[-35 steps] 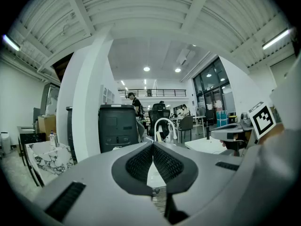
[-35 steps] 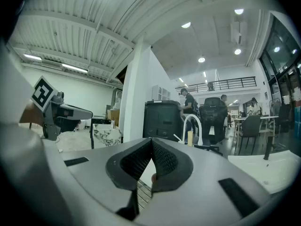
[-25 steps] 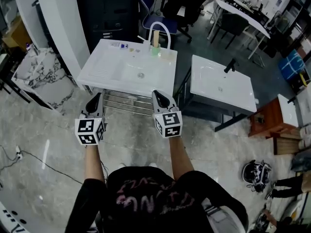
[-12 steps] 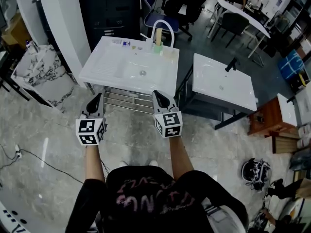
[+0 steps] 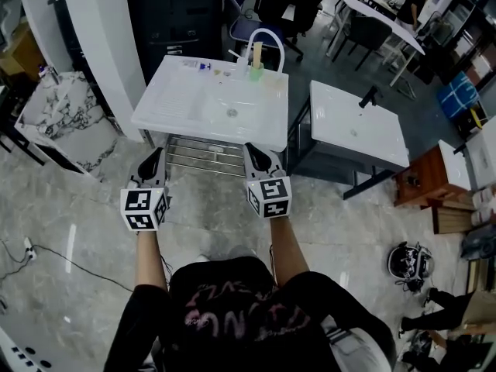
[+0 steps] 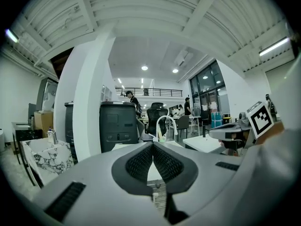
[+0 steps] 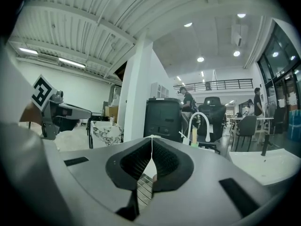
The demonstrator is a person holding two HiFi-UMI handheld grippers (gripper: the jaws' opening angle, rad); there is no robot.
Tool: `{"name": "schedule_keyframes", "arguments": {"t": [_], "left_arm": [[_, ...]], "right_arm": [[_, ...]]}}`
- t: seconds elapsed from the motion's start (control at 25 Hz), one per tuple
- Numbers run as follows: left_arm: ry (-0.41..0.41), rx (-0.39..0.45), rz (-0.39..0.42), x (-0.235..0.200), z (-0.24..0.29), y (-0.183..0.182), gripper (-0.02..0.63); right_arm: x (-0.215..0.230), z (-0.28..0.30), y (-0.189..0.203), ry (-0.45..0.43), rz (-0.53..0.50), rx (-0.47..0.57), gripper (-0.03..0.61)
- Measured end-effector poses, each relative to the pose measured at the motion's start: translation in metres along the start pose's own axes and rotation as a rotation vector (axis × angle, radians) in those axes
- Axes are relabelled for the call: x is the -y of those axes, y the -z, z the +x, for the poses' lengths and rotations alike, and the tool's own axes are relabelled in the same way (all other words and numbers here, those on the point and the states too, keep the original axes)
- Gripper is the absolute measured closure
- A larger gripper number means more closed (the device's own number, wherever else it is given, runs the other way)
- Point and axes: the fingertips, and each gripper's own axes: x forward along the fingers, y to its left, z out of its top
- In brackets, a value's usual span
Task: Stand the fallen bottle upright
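Approach step: left gripper and right gripper, both closed and empty, face the washbasin; reaching the fallen bottle with opened jaws likely comes next.

No text, number or brand can be read with certainty. Pink lettering is noted across the black shirt, but it is not legible.

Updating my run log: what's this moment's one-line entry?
left gripper: shut, empty | right gripper: shut, empty | white sink: ahead, not reached
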Motion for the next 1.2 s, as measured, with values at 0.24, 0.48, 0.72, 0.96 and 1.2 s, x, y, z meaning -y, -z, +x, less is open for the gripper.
{"name": "schedule_keyframes", "arguments": {"t": [0.24,0.48,0.72,0.96,1.2], "left_arm": [[0.014,0.0,-0.017,-0.015,-0.001,0.007,0.598],[0.023,-0.011,-0.01,-0.028,0.02,0.012,0.598],[0.032,-0.051,-0.004,-0.046,0.062,0.021,0.598],[0.036,-0.081,-0.003,-0.071,0.127,0.029,0.598],[0.039,-0.118,-0.005,-0.09,0.207,0.031,0.598]], "right_arm": [[-0.013,0.01,-0.004,0.005,-0.009,-0.004,0.572],[-0.006,0.035,-0.002,0.02,0.003,-0.004,0.574],[0.012,0.079,0.01,0.024,0.034,-0.024,0.574],[0.041,0.144,0.018,0.023,0.05,-0.036,0.574],[0.085,0.213,0.026,0.018,0.067,-0.061,0.574]]}}
